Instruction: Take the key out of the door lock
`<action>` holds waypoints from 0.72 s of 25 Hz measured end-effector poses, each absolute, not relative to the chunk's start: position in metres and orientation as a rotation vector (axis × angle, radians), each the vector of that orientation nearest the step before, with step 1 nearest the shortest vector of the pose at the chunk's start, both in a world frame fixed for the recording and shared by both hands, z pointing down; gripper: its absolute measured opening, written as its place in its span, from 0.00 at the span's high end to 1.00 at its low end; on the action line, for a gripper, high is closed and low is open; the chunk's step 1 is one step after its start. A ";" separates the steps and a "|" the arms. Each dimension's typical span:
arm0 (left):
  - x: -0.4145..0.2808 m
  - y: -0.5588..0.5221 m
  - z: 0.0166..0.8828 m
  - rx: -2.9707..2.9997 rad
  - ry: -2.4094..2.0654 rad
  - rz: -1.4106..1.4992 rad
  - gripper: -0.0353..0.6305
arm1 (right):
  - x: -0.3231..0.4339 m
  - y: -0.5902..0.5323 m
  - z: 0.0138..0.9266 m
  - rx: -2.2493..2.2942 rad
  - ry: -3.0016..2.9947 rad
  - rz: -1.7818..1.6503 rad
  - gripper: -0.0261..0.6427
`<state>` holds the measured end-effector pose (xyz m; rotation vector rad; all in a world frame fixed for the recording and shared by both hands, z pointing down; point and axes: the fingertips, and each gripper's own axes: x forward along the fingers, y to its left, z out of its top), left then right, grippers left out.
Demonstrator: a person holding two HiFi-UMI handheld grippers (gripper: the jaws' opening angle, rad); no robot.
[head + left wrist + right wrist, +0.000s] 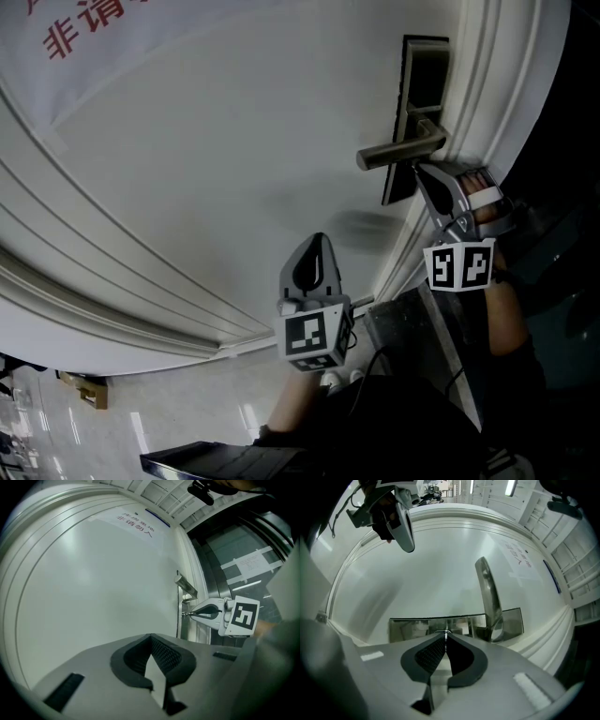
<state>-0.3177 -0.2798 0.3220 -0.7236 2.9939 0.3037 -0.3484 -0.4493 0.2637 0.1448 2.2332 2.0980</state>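
A steel lock plate (405, 629) with a lever handle (489, 595) sits on a white door (234, 141). In the right gripper view a thin metal key (446, 632) stands in the plate below the handle, pinched between the tips of my right gripper (446, 635), which is shut on it. From the left gripper view the key (186, 614) shows as a small stub between that gripper (192, 614) and the plate. In the head view my right gripper (422, 172) is at the plate (420, 103), under the handle (398, 150). My left gripper (320, 238) hangs shut and empty, left of and below the lock.
A sign with red characters (75, 33) is stuck on the door. The moulded door frame (487, 84) runs just right of the lock, with a dark glass and metal partition (234, 564) beyond it. Shiny floor and a small box (91, 391) lie at lower left.
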 end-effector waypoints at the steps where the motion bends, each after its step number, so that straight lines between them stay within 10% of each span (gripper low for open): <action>1: -0.318 -0.279 0.322 -0.720 2.995 0.305 0.95 | -0.348 -0.449 0.264 0.141 2.217 2.118 0.95; 18: -0.316 -0.280 0.321 -0.736 2.984 0.295 0.95 | -0.342 -0.450 0.265 0.127 2.182 2.165 0.95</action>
